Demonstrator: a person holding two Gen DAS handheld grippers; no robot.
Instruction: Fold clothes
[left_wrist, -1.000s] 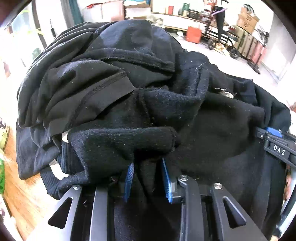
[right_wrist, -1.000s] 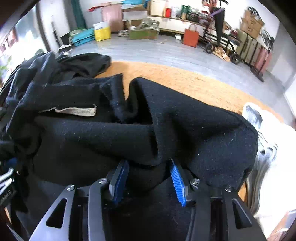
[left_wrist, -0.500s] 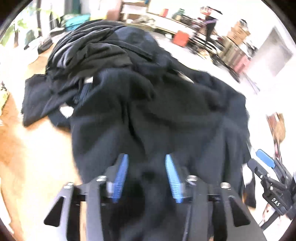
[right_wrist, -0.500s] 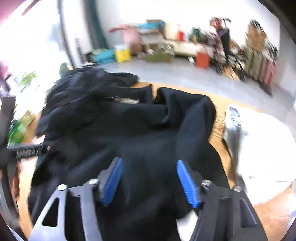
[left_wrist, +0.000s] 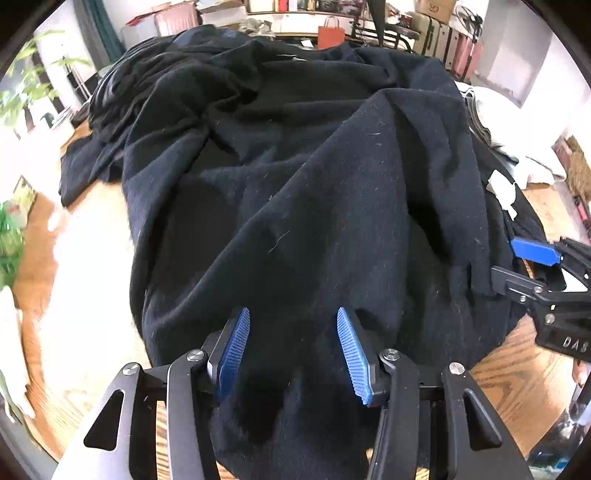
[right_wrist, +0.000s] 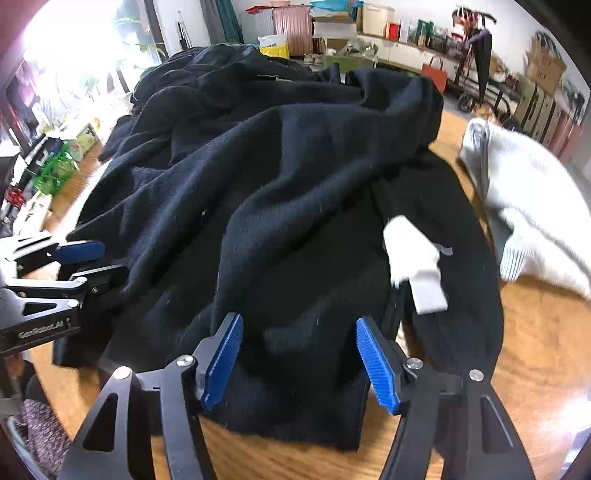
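Note:
A black knit garment (left_wrist: 314, 184) lies spread and rumpled over the wooden table (left_wrist: 40, 266). My left gripper (left_wrist: 291, 354) hovers over its near hem, open, blue pads apart with cloth lying loose between them. In the right wrist view the same garment (right_wrist: 277, 203) shows a white label (right_wrist: 413, 266). My right gripper (right_wrist: 299, 362) is open over the near edge, its pads clear of the cloth. Each gripper shows in the other's view: the right gripper (left_wrist: 532, 266) at the garment's right edge, the left gripper (right_wrist: 81, 262) at its left.
More black clothes (left_wrist: 166, 74) are heaped at the back left of the table. A white and grey garment (right_wrist: 528, 206) lies on the right. Green bottles (right_wrist: 55, 170) stand at the left edge. Bare wood (right_wrist: 535, 350) shows at the near right.
Both grippers pulled back toward the near edge, drawing the garment flatter. Their jaws widened and let go of the bunched folds they were pinching a second ago.

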